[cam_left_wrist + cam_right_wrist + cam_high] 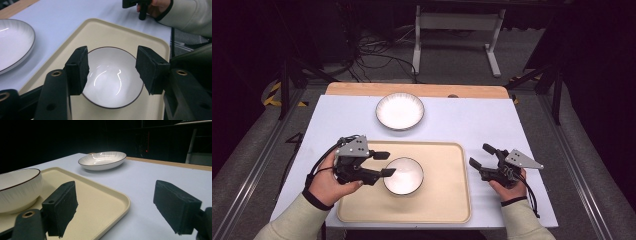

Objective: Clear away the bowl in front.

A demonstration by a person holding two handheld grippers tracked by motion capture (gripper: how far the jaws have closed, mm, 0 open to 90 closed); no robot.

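Across the tabletop (447, 125) lies a pale blue-white cover, with a strip of bare wood showing along the far edge; the floor beyond is grey, crossed by loose black cables, with a white metal stand at the back and dark surroundings on both sides. A beige tray (447, 200) with rounded corners sits at the near edge, its long axis running left to right. On the tray, left of its centre, stands a white bowl (404, 175) with a thin dark rim, upright, mouth up; being round, it has no long axis. A wider white dish (400, 111) with a ribbed wall and dark rim rests on the cover near the middle of the far edge, well apart from the tray. The left claw (384, 164) points toward the bowl from the bowl's left side, its jaws partly apart and straddling the near rim; the left gripper view shows the pads (78, 68) clear of the bowl wall, nothing held. The right claw (482, 156) rests off the tray's right edge, jaws wide, nothing between them. No brand, label or legible writing is visible on any item.
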